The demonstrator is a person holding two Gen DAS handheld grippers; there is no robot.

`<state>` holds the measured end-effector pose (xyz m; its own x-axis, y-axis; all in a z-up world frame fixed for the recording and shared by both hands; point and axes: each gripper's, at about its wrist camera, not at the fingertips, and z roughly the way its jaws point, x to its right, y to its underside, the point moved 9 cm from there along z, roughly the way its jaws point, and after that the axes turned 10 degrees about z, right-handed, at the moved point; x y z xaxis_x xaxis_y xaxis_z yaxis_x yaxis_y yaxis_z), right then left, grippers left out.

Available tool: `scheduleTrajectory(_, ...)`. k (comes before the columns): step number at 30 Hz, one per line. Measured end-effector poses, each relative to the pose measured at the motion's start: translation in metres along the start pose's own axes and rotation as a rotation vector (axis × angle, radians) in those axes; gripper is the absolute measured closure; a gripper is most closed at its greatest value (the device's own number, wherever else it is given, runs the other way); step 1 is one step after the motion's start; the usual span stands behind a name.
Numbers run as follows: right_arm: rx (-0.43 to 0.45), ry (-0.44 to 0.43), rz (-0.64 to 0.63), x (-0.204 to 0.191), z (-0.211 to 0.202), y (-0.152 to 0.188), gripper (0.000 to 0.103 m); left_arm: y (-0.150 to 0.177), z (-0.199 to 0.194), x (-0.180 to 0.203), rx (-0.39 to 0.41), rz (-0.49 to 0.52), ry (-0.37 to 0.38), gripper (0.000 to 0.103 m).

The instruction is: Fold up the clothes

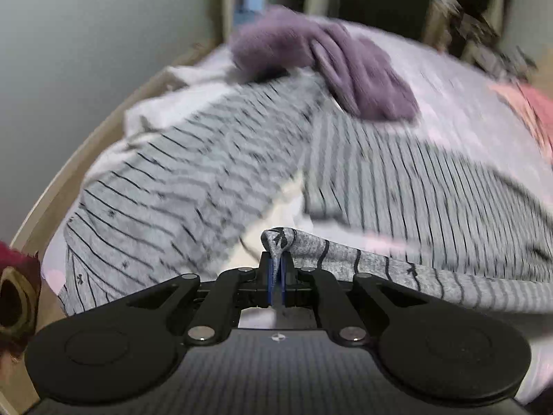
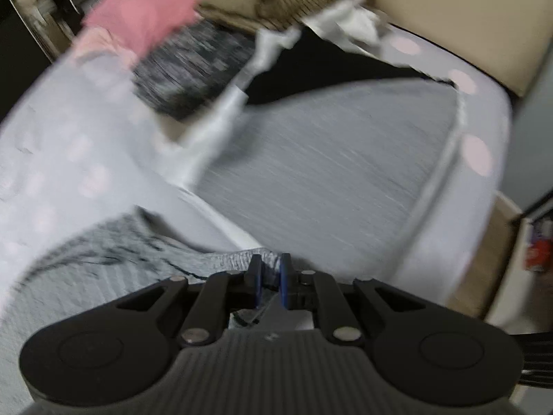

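A grey garment with thin dark stripes [image 1: 193,173] lies spread on a bed. My left gripper [image 1: 276,266] is shut on a bunched edge of it, and the held fabric runs off to the right. In the right wrist view my right gripper [image 2: 269,273] is shut on another part of the striped garment [image 2: 103,259], which trails to the left. Both views are motion-blurred.
A purple garment [image 1: 331,65] lies at the far side of the bed, a pink one [image 1: 532,110] at the right. In the right wrist view a pink cloth [image 2: 148,10], a dark grey garment [image 2: 193,72] and white cloth [image 2: 221,121] lie on the dotted sheet [image 2: 62,159].
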<state>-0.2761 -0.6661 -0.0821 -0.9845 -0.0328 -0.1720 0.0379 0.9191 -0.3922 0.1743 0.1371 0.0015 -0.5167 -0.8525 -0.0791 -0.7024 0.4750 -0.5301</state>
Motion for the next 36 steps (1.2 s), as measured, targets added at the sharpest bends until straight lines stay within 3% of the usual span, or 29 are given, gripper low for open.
scheduleTrajectory(5,-0.043,0.039,-0.037,0.013,0.037,0.017,0.092,0.024,0.024,0.021,-0.171,0.145,0.022,0.1)
scheduleTrajectory(10,-0.037,0.033,-0.127,0.007,0.034,0.016,0.086,0.037,0.032,0.031,-0.241,0.199,0.084,0.095)
scheduleTrajectory(12,-0.017,0.029,-0.174,0.003,0.025,0.015,0.077,0.037,0.028,0.029,-0.247,0.195,0.096,0.094)
scheduleTrajectory(18,0.053,-0.017,-0.248,-0.003,-0.012,0.011,0.075,0.015,0.014,0.018,-0.201,0.161,0.115,0.085)
scheduleTrajectory(23,0.145,-0.114,-0.289,-0.048,-0.019,0.009,0.071,-0.032,0.033,0.015,-0.081,0.096,0.064,0.081)
scheduleTrajectory(27,0.145,-0.166,-0.282,-0.084,-0.005,0.014,0.069,-0.048,0.081,0.042,-0.141,0.165,0.046,0.076)
scheduleTrajectory(31,0.159,-0.221,-0.272,-0.114,0.014,0.016,0.062,-0.033,0.131,0.058,-0.244,0.239,-0.002,0.074)
scheduleTrajectory(32,0.161,-0.228,-0.27,-0.119,0.018,0.015,0.061,-0.029,0.141,0.057,-0.257,0.235,-0.011,0.074)
scheduleTrajectory(33,0.163,-0.232,-0.269,-0.123,0.023,0.013,0.061,-0.027,0.148,0.055,-0.261,0.219,-0.018,0.081)
scheduleTrajectory(34,0.164,-0.234,-0.27,-0.127,0.028,0.01,0.061,-0.026,0.153,0.054,-0.264,0.205,-0.022,0.099)
scheduleTrajectory(36,0.165,-0.235,-0.269,-0.133,0.038,0.004,0.06,-0.026,0.16,0.051,-0.271,0.181,-0.03,0.103)
